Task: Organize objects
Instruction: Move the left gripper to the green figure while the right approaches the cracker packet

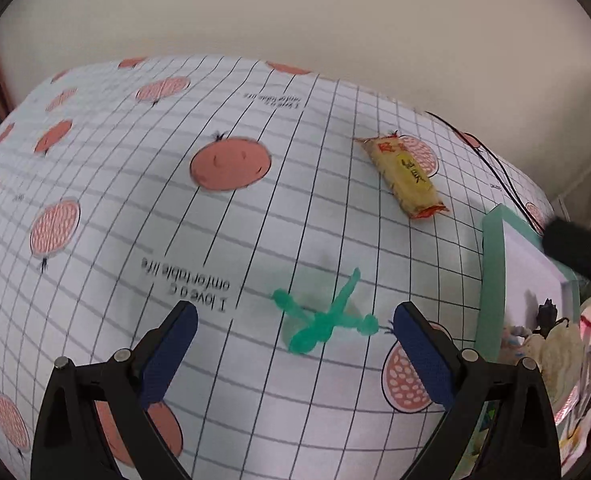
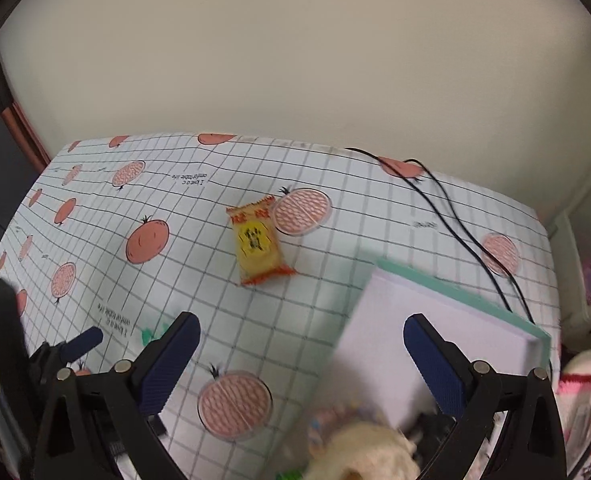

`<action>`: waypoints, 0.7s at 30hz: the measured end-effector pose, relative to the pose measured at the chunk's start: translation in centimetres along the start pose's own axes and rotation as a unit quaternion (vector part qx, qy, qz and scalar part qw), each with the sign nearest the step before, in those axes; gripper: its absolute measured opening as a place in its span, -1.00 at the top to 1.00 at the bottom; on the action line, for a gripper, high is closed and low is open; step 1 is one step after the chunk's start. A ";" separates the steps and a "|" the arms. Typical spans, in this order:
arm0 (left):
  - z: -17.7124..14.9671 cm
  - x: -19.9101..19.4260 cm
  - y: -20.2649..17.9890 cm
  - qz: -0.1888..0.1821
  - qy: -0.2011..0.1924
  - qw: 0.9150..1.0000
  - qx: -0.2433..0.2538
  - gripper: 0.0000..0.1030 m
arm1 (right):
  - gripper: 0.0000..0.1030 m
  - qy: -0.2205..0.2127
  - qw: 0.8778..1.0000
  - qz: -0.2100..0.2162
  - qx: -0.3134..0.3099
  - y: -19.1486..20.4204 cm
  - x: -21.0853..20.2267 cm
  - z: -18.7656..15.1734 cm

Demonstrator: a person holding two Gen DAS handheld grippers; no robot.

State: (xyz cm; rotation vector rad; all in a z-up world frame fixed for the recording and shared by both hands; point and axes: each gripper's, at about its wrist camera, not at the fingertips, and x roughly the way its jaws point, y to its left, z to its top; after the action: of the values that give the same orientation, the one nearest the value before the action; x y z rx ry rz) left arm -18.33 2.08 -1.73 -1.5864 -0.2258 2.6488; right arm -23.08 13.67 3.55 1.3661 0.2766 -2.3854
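A translucent green toy figure (image 1: pixel 323 320) lies flat on the checked tablecloth, just ahead of my left gripper (image 1: pixel 295 316), which is open with nothing between its blue pads. A yellow snack packet (image 1: pixel 405 174) lies farther off to the right; the right wrist view shows the same packet (image 2: pixel 257 242) mid-table. My right gripper (image 2: pixel 301 332) is open and empty above the near edge of a teal-rimmed box (image 2: pixel 435 280) with a white inside. A cream plush item (image 2: pixel 369 454) sits at the box's near end. The left gripper's tip (image 2: pixel 81 340) shows at the left, beside a sliver of the green figure (image 2: pixel 148 334).
The tablecloth (image 1: pixel 175 208) carries orange fruit prints and text. A black cable (image 2: pixel 447 208) runs across the back right of the table. The box (image 1: pixel 493 280) holds several toys at the right edge. A cream wall stands behind the table.
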 end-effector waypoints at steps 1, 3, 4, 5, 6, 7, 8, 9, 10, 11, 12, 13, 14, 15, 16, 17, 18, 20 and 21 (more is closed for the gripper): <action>0.0 0.0 -0.1 0.000 -0.002 1.000 0.008 -0.91 | -1.00 0.003 1.000 -0.002 -0.003 0.4 0.6 0.4; -0.1 0.1 -0.4 -0.004 -0.003 1.000 0.023 -0.91 | -1.00 0.007 1.000 -0.002 -0.007 0.9 1.7 1.0; -0.1 0.2 -0.5 -0.002 0.000 1.000 0.027 -0.91 | -1.00 0.011 1.000 -0.001 -0.007 1.1 2.2 1.2; -0.1 0.5 -0.5 0.001 0.003 1.000 0.030 -0.91 | -1.00 0.016 1.000 -0.001 -0.007 1.3 2.8 1.5; -0.2 0.7 -0.4 0.003 0.006 1.000 0.030 -0.91 | -1.00 0.020 1.000 0.000 -0.006 1.5 3.4 1.7; -0.2 1.0 -0.3 0.005 0.010 1.000 0.029 -0.91 | -1.00 0.024 1.000 0.003 -0.006 1.7 4.0 2.0; -0.3 1.2 -0.2 0.008 0.012 0.999 0.029 -0.91 | -1.00 0.026 1.000 0.004 -0.006 1.9 4.4 2.1; -0.3 1.4 -0.1 0.008 0.014 0.999 0.030 -0.91 | -1.00 0.029 1.000 0.004 -0.008 2.1 4.8 2.3; -0.3 1.6 -0.1 0.012 0.017 0.999 0.034 -0.91 | -1.00 0.032 0.999 0.003 -0.010 2.3 5.2 2.4; -0.4 1.8 -0.2 0.011 0.019 0.999 0.037 -0.91 | -1.00 0.034 0.999 0.000 -0.013 2.5 5.7 2.6; -0.4 1.9 -0.2 0.009 0.021 0.999 0.041 -0.91 | -1.00 0.037 0.999 -0.002 -0.014 2.6 6.1 2.8; -0.5 2.0 -0.2 0.009 0.023 0.999 0.043 -0.91 | -1.00 0.041 0.999 -0.003 -0.015 2.8 6.6 2.9; -0.5 2.1 -0.2 0.010 0.024 0.999 0.045 -0.91 | -1.00 0.044 0.999 -0.004 -0.016 2.9 7.1 3.1; -0.5 2.2 -0.3 0.010 0.025 0.998 0.048 -0.91 | -1.00 0.045 0.999 -0.005 -0.017 3.1 7.5 3.2; -0.6 2.4 -0.4 0.010 0.026 0.998 0.052 -0.91 | -1.00 0.047 0.999 -0.006 -0.019 3.2 8.0 3.3; -0.6 2.5 -0.5 0.010 0.026 0.998 0.057 -0.91 | -0.99 0.049 0.999 -0.007 -0.022 3.4 8.4 3.4; -0.7 2.6 -0.6 0.014 0.028 0.998 0.063 -0.91 | -0.99 0.052 0.998 -0.009 -0.023 3.6 8.8 3.5; -0.9 3.0 -0.7 0.014 0.035 0.997 0.070 -0.90 | -0.94 0.056 0.998 -0.013 -0.024 3.9 9.6 3.6; -1.0 3.0 -0.9 0.015 0.032 0.997 0.073 -0.88 | -0.88 0.058 0.998 -0.013 -0.024 4.0 10.0 3.7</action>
State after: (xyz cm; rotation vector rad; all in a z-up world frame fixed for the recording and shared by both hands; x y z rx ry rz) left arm -18.91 3.37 -4.69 -1.6371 -0.0061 2.5655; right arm -28.88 6.49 -3.07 1.4895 0.3827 -2.3075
